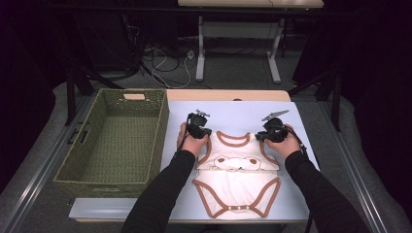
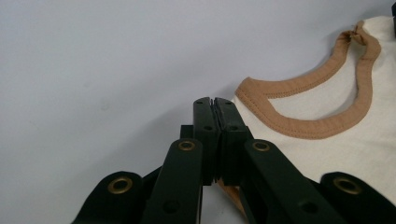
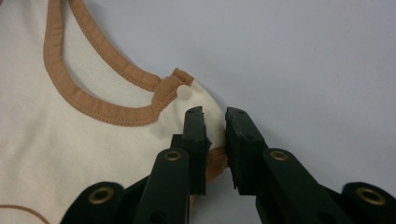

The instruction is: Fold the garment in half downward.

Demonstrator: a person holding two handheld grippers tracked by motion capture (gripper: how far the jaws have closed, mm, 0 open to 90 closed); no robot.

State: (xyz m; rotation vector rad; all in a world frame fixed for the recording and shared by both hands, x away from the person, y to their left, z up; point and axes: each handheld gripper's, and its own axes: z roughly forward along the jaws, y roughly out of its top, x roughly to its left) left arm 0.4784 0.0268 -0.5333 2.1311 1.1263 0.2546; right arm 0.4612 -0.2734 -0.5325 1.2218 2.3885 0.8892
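- Two grippers sit at the shoulders of a cream bodysuit [image 1: 236, 180] with brown trim, which lies flat on the pale blue table [image 1: 233, 114], right of a green woven basket [image 1: 114, 141].
- Left gripper [image 2: 215, 103]: jaws clenched on the bodysuit's shoulder edge.
- Right gripper [image 3: 214, 115]: jaws slightly apart, straddling the other shoulder edge beside a white snap [image 3: 185, 92]; not pressing yet.
- No readable writing or label on the garment; a faint bear-face print [image 1: 238, 162] marks its chest.
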